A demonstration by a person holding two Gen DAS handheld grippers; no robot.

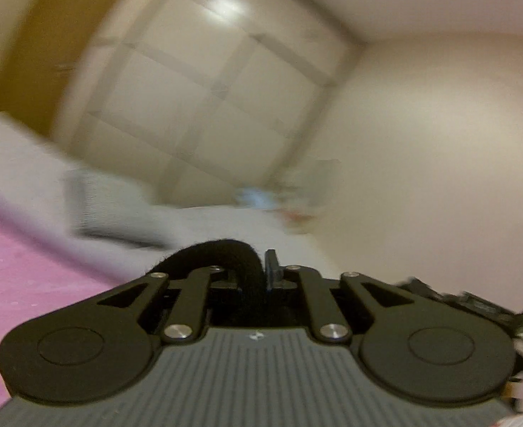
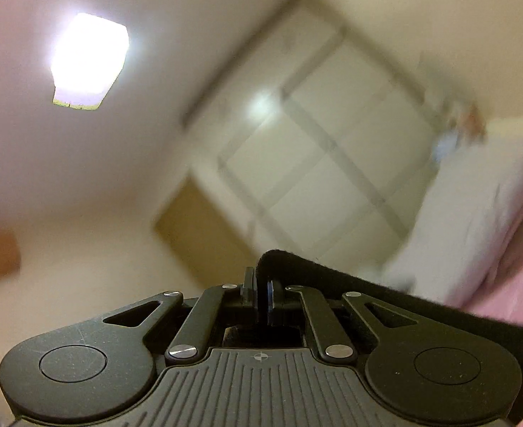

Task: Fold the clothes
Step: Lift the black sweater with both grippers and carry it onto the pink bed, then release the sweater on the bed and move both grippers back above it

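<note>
From the left wrist, the left gripper point(image 1: 261, 270) is pinching a black garment point(image 1: 211, 252) above the pink bed point(image 1: 22, 277). From the right wrist, the right gripper point(image 2: 260, 293) is clamping the black garment's point(image 2: 332, 281) edge, a ceiling light point(image 2: 88, 60) glaring overhead.

Garment point(image 2: 386, 306) in both grippers' jaws — over bed point(image 1: 19, 277).

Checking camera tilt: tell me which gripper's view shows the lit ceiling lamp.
The right gripper: its view holds the bright ceiling lamp. The left gripper view shows only the wardrobe, no lamp. Both clamp the black garment.
</note>
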